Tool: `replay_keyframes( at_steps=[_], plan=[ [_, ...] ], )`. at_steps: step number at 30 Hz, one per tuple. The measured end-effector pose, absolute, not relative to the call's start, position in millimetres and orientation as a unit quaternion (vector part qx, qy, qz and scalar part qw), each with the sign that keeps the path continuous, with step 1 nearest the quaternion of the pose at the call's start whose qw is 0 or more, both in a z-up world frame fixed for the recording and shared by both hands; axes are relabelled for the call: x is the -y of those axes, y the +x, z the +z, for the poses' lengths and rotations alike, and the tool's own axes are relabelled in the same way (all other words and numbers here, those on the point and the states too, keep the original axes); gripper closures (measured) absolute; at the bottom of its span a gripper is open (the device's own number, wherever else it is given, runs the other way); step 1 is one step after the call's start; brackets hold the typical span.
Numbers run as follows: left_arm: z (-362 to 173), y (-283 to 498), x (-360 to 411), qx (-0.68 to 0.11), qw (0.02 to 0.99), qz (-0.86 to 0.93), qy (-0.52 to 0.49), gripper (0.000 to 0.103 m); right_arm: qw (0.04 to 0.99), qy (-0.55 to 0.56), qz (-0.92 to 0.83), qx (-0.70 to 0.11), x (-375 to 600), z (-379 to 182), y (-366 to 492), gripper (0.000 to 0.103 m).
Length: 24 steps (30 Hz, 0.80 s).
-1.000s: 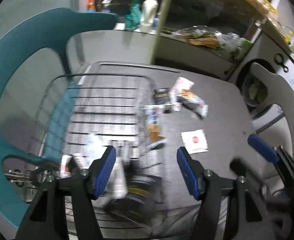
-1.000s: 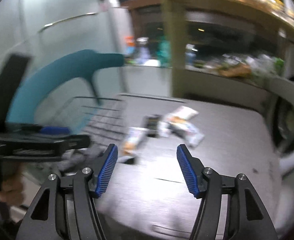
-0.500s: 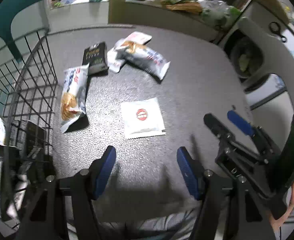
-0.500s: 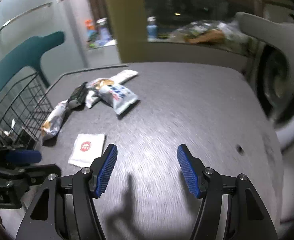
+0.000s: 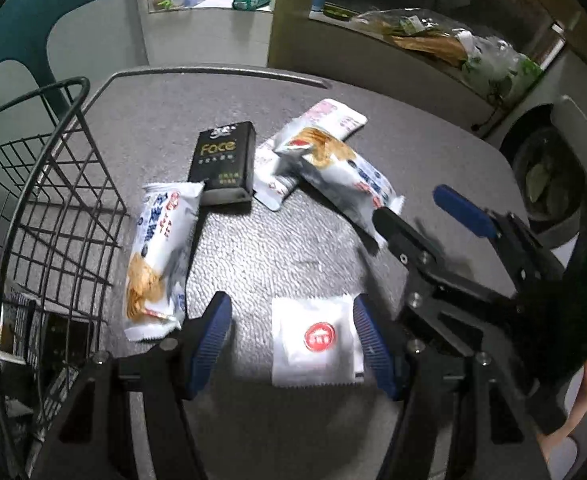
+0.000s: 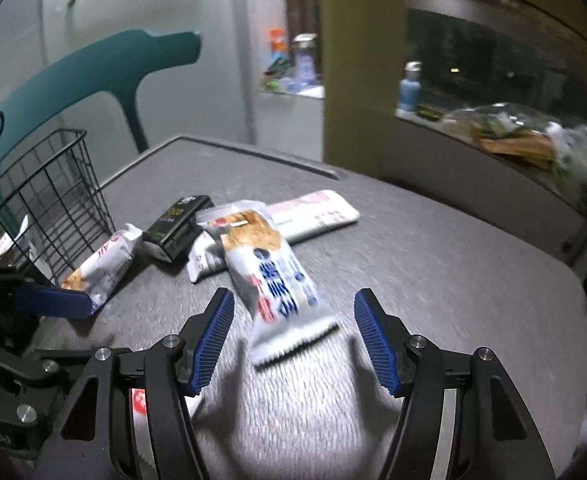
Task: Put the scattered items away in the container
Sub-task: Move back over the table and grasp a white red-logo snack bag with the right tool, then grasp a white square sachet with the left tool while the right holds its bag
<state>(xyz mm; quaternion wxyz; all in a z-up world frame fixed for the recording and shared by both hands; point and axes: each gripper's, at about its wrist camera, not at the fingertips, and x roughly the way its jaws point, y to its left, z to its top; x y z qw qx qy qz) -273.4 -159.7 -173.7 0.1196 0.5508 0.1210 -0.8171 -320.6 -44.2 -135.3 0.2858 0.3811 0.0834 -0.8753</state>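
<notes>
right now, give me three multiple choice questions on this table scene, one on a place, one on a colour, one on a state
1. Where does the wire basket stand in the left wrist view?
A. left edge of the table
B. far right
C. on the shelf

2. What colour is the Face box?
A. white
B. black
C. red

3. How is the left hand-held gripper set around the white sachet?
A. shut on it
B. open, straddling it
C. lifting it

Answers: 1 A, it sits at the left; 2 B, black with gold lettering; 3 B, the sachet lies flat between spread fingers.

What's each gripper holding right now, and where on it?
Nothing. Left gripper is open around the white sachet; right gripper is open around the cracker pack.
</notes>
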Motion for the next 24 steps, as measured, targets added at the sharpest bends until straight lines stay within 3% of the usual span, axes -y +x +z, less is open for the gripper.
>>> replay_keyframes(
  at_steps=[9,11,12,17,24],
  plan=[
    [-178,-284,178,-0.144,0.114,-0.807,0.561,0.034,0.300,0.406,-0.860,-0.076,61,-151,-347,0.040],
    [-178,-284,180,-0.145,0.110,-0.807,0.561,0.034,0.306,0.415,-0.855,-0.059,59,-153,-347,0.059],
    [-179,-284,180,-0.147,0.106,-0.807,0.562,0.034,0.300,0.417,-0.856,-0.051,56,-152,-346,0.062],
    [-183,-279,176,-0.145,0.093,-0.802,0.573,0.034,0.241,0.432,-0.869,-0.003,30,-152,-323,0.063],
    [-192,-269,158,-0.115,0.076,-0.794,0.592,0.034,0.086,0.434,-0.897,0.025,-5,-142,-254,0.063]
  ],
)
